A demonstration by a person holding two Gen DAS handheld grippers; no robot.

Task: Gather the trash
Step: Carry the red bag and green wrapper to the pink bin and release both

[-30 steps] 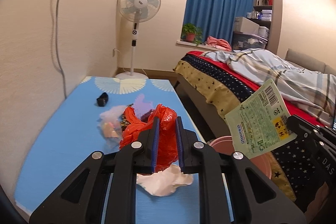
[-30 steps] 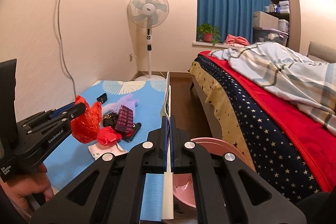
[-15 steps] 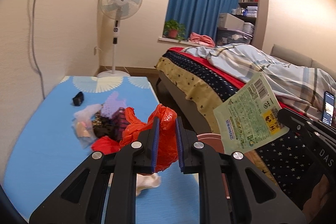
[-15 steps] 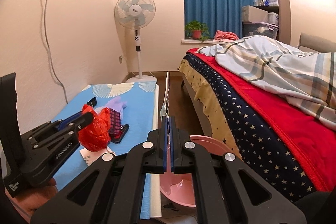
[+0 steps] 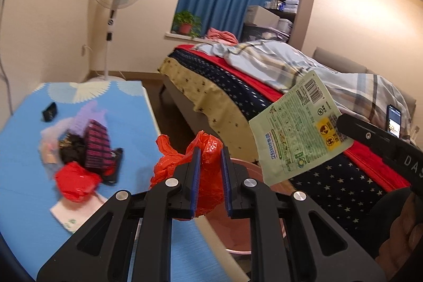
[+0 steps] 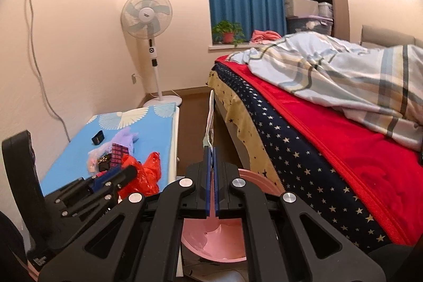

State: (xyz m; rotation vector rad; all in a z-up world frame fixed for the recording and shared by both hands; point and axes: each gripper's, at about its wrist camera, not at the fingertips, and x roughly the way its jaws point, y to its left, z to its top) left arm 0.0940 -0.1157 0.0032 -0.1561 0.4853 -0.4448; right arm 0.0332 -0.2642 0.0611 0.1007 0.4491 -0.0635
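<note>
My left gripper [image 5: 208, 152] is shut on a crumpled orange plastic bag [image 5: 208, 176] and holds it at the blue table's right edge, over the pink bin [image 5: 238, 221]. My right gripper [image 6: 211, 152] is shut on a flat green snack packet [image 5: 296, 128], seen edge-on in the right wrist view [image 6: 210, 118], above the pink bin [image 6: 211, 242]. The left gripper and orange bag [image 6: 145, 176] also show at the left of the right wrist view. A pile of trash [image 5: 87, 147] lies on the table: a red bag, dark wrappers, purple and clear plastic, a white paper.
The blue-topped table [image 5: 26, 149] stands against the left wall. A bed [image 6: 317, 123] with a starred cover and plaid duvet fills the right. A standing fan [image 6: 148, 17] is in the far corner. A small black object [image 5: 49, 111] lies farther back on the table. A phone [image 5: 393, 120] lies on the bed.
My left gripper has carried the orange bag right, from over the trash pile to the table's edge above the pink bin. The right gripper still holds the green packet over the bin.
</note>
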